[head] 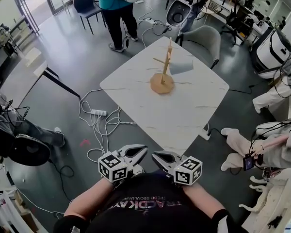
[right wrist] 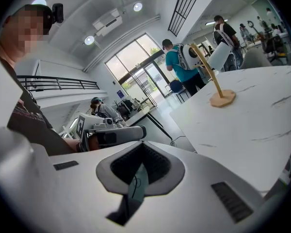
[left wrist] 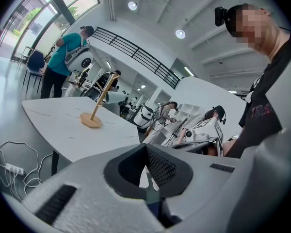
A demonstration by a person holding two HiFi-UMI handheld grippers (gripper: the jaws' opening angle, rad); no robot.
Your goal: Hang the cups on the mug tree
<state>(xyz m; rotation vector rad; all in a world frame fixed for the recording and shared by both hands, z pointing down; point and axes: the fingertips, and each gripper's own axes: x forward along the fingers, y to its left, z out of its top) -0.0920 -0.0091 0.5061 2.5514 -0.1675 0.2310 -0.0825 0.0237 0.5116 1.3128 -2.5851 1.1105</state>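
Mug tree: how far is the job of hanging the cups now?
Done: one cup hangs on the mug tree. In hand: nothing; the left gripper and the right gripper are shut and empty, near the person's body, short of the table. Left: no other cup shows on the table, so the job may be finished.

Bright, even indoor light
Daylight is admitted by tall glass windows (left wrist: 36, 21) at ten o'clock; both gripper views are bowed and darkened at the rims.

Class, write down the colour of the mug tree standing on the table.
Pale tan, like natural wood. The mug tree shows best in the head view.
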